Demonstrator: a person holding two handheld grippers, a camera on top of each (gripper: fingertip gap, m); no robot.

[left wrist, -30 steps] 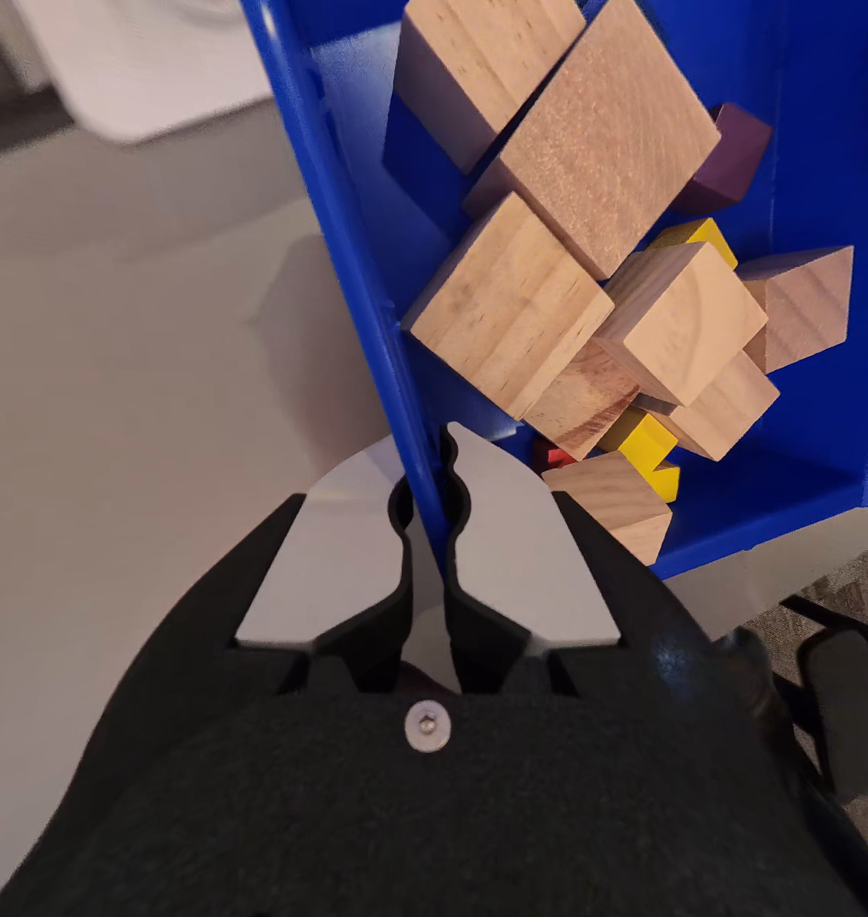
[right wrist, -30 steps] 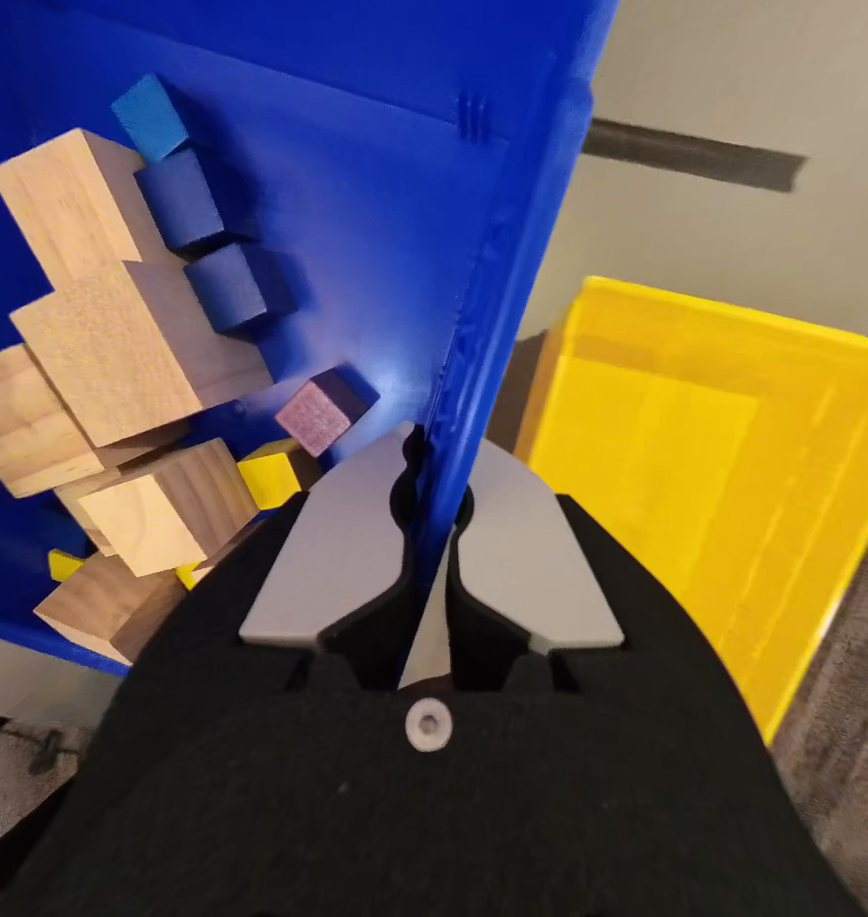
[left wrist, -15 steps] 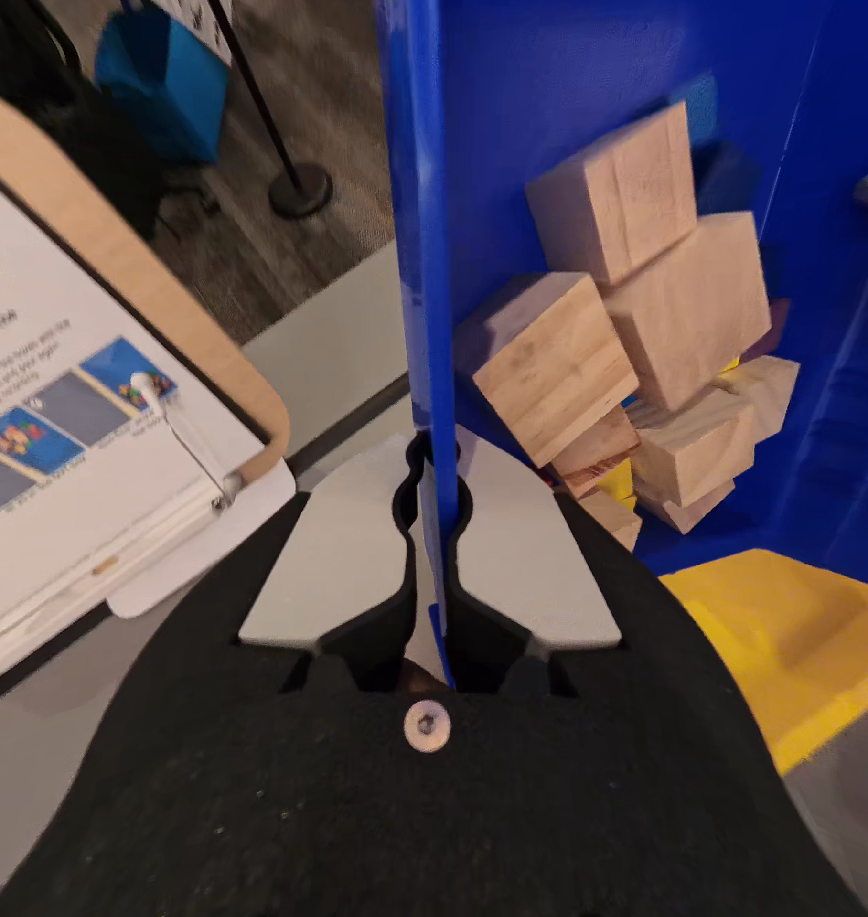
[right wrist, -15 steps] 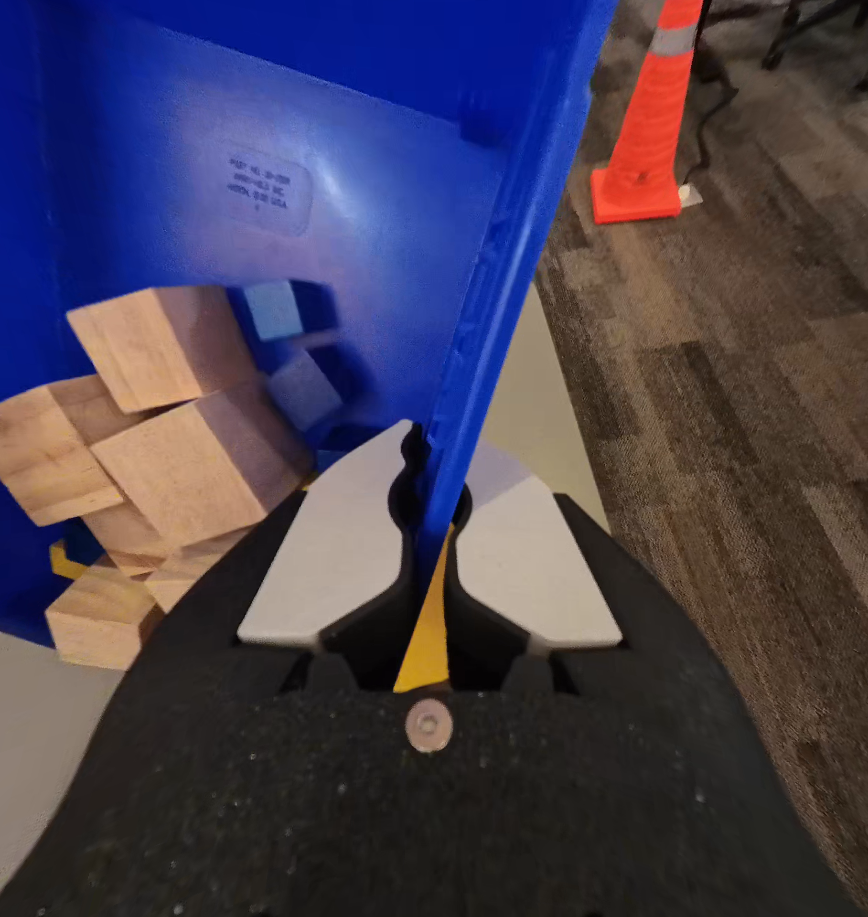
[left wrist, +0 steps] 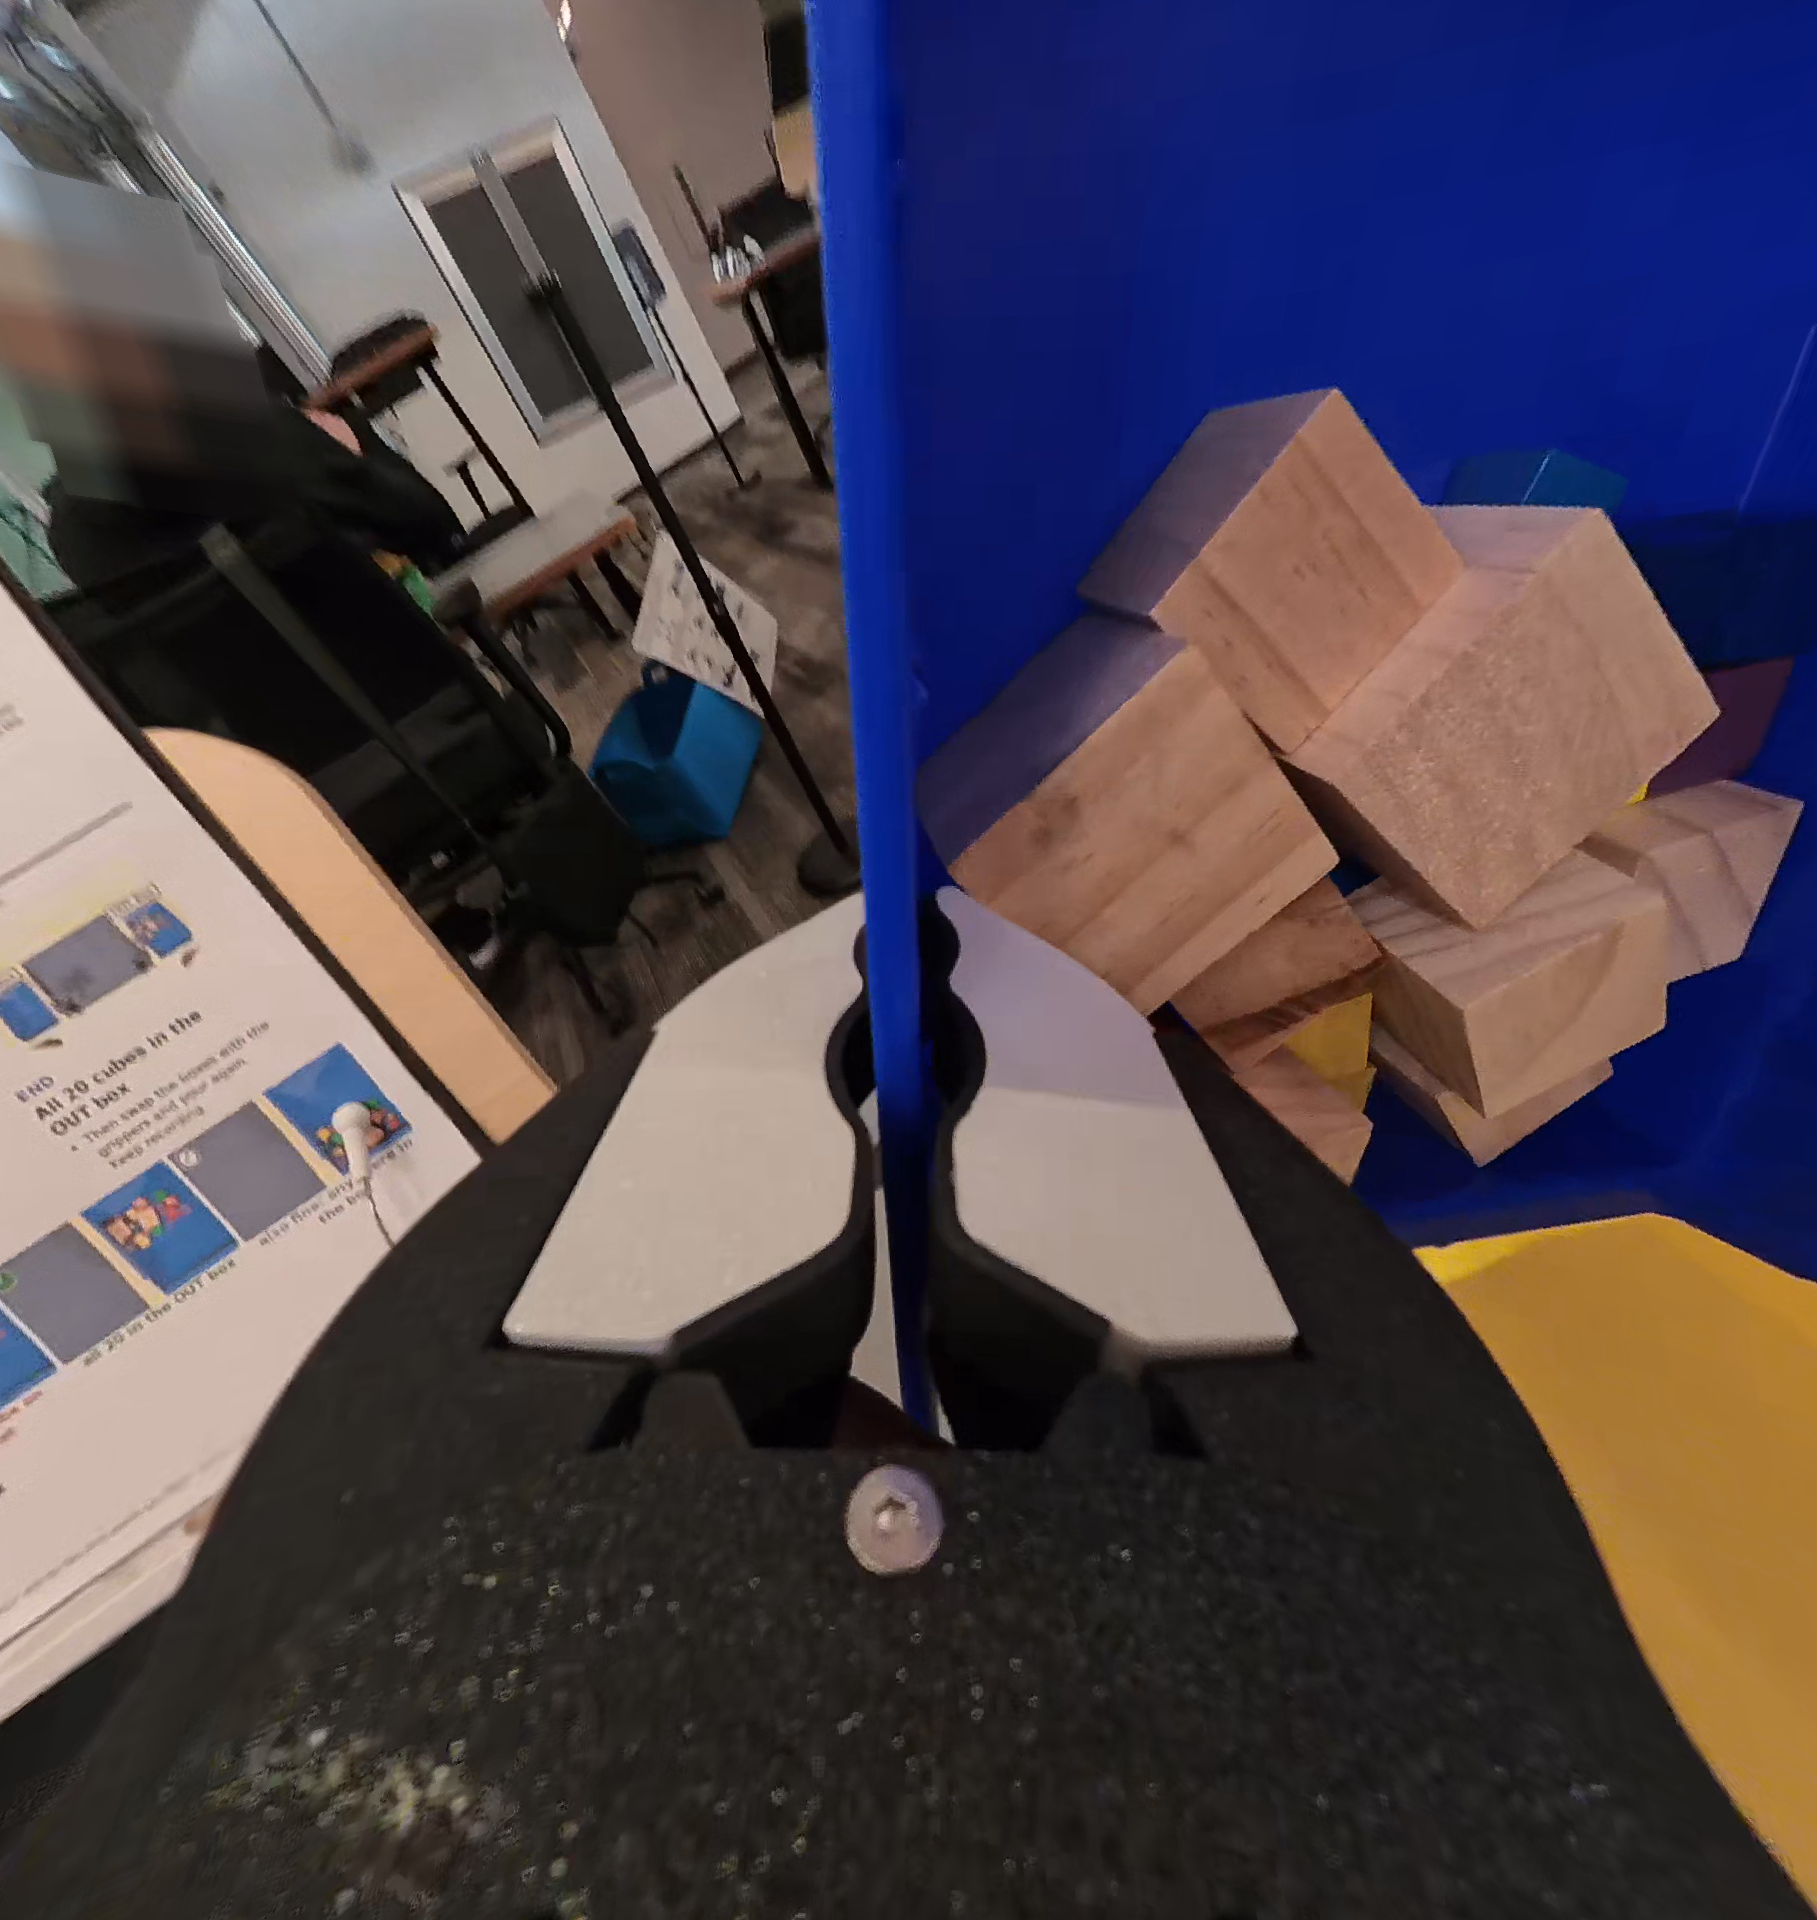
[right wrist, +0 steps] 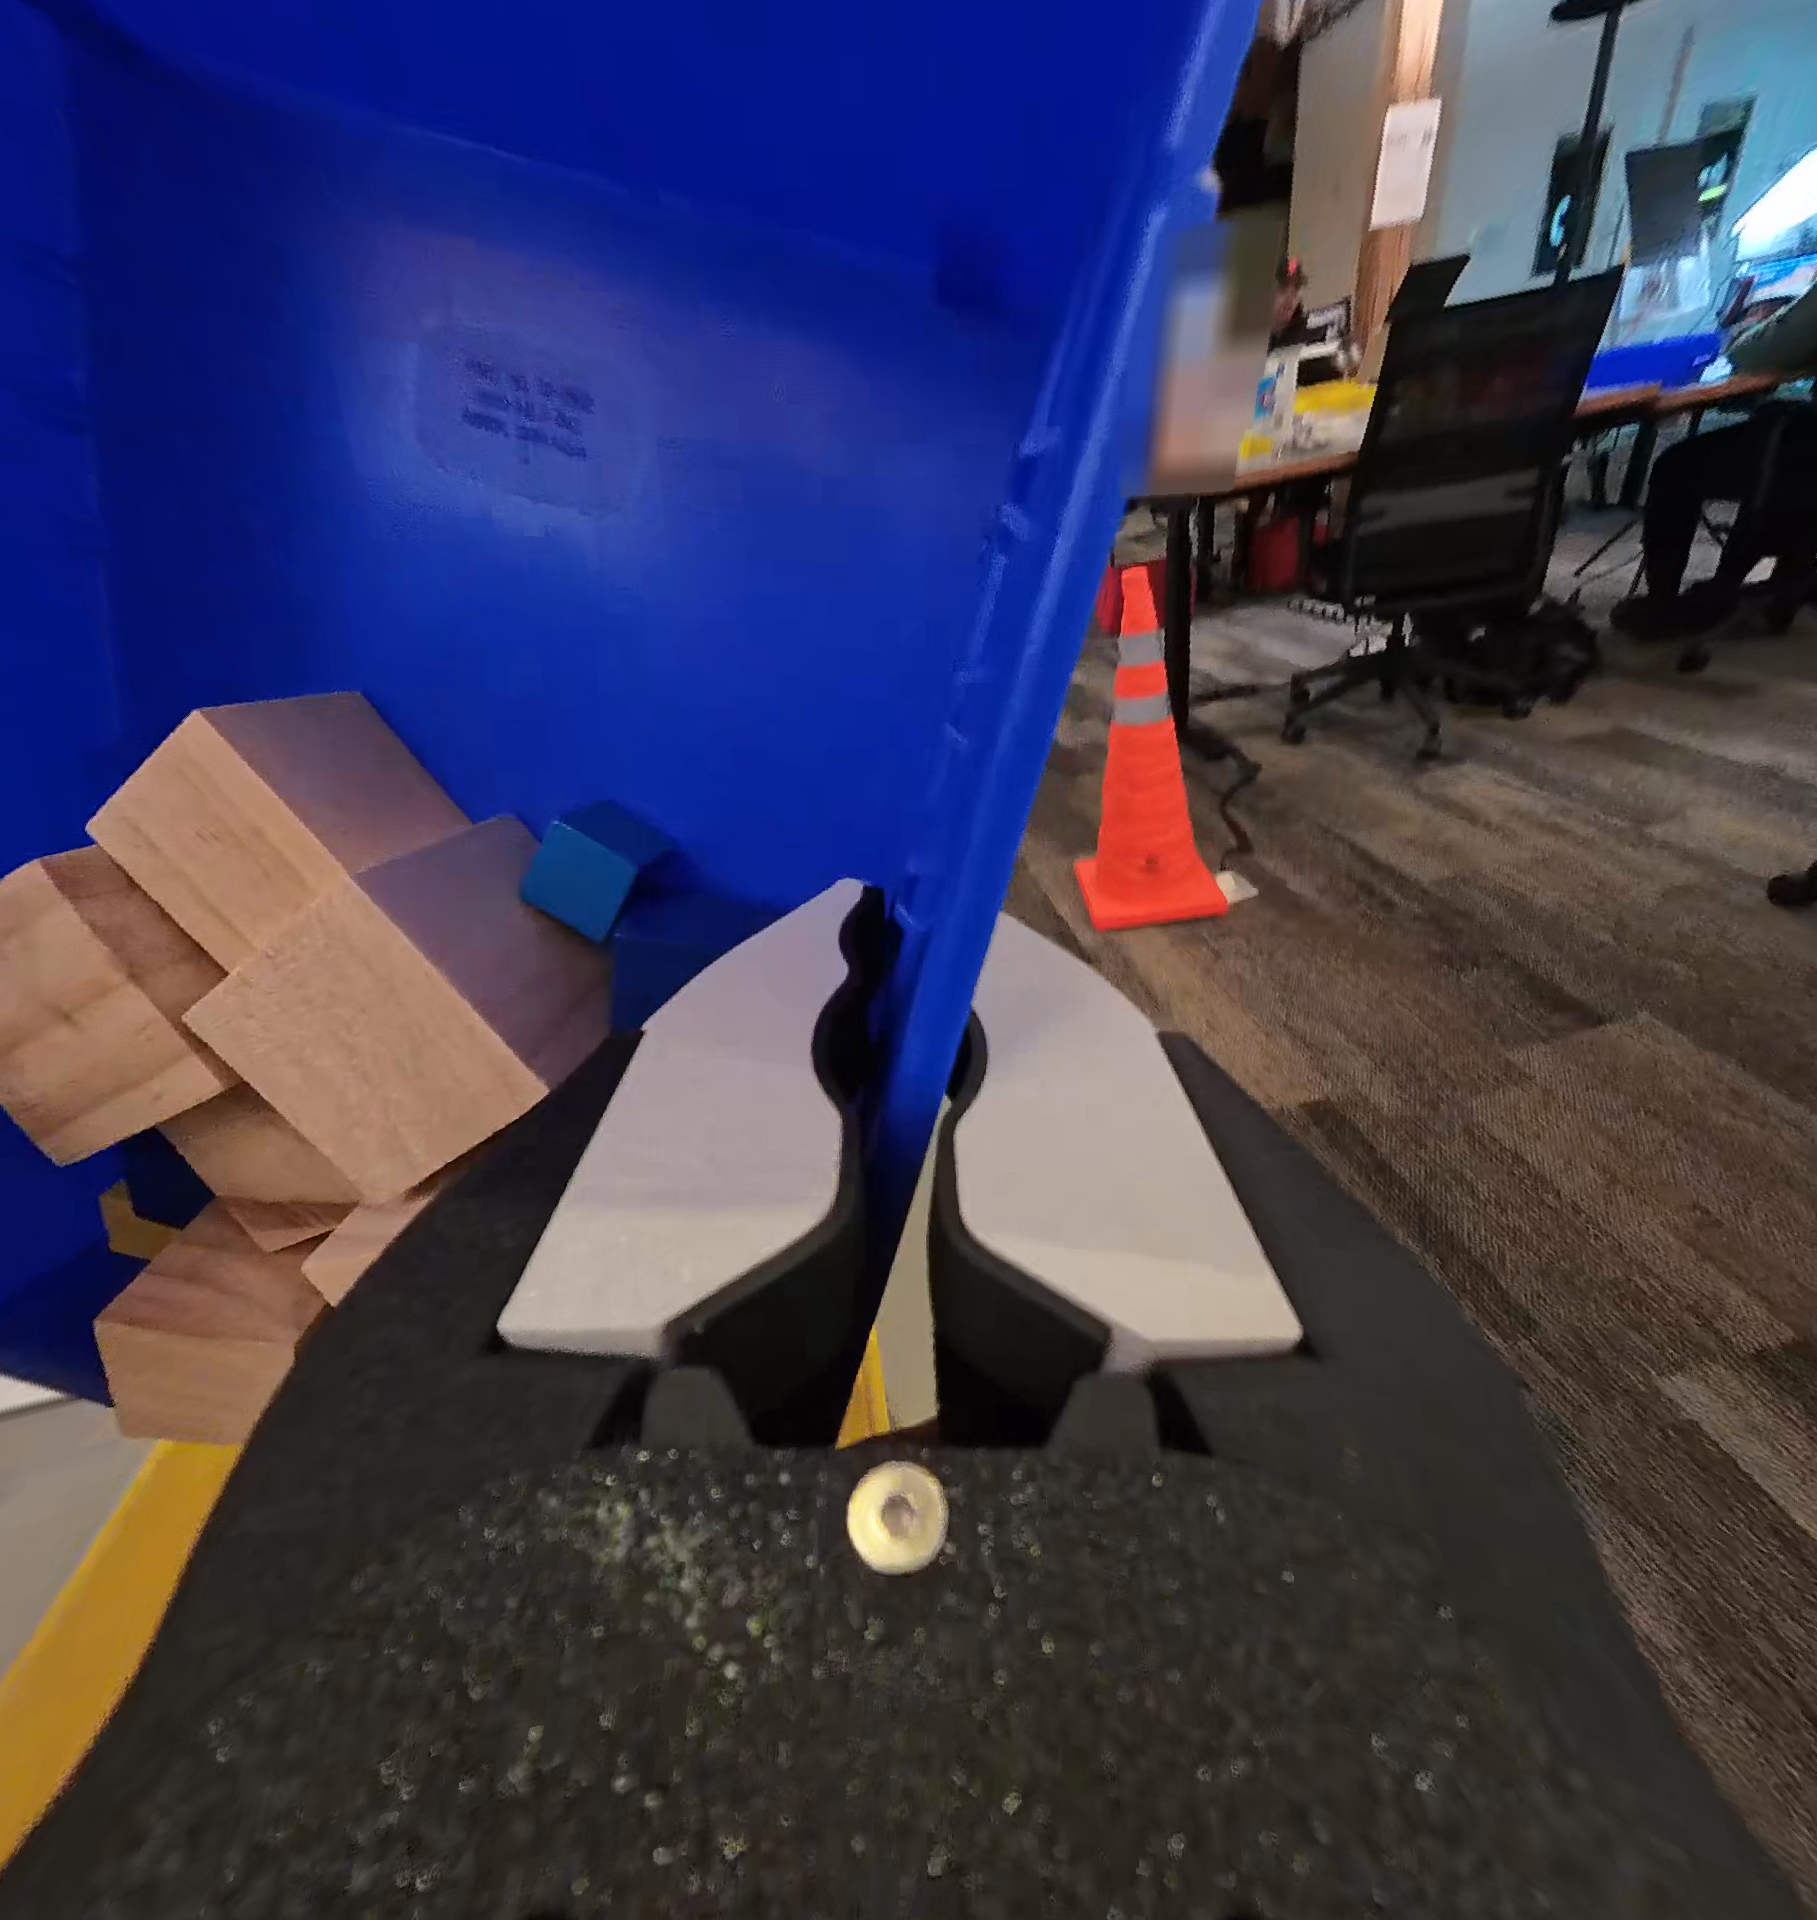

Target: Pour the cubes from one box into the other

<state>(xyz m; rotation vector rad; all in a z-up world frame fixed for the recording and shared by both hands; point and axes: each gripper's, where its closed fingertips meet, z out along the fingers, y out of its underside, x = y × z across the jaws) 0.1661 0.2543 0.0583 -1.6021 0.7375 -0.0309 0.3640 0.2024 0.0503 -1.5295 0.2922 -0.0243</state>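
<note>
The blue box (left wrist: 1299, 260) now stands tipped nearly on end, steeper than half a second ago, with the room behind it in view where carpet and worktop showed before. The left gripper (left wrist: 899, 935) has its jaws clamped shut on one side wall of the blue box; the right gripper (right wrist: 909, 914) has its jaws clamped shut on the opposite wall. Inside the blue box, the wooden cubes (left wrist: 1299, 790) have slid into a pile against its lower end, with a small blue cube (right wrist: 582, 868) at the pile's upper edge and a yellow one (left wrist: 1330, 1039) wedged low in it. The yellow box (left wrist: 1662, 1455) lies directly below the blue box's lower rim, and one wooden cube (right wrist: 197, 1351) already overhangs that rim. Left of the blue box stands an instruction sheet on a clipboard (left wrist: 104, 1091), with a seated person (left wrist: 218, 499) beyond. Right of the blue box are grey carpet (right wrist: 1506, 1091), an orange traffic cone (right wrist: 1143, 790) and a black office chair (right wrist: 1455, 468).
</note>
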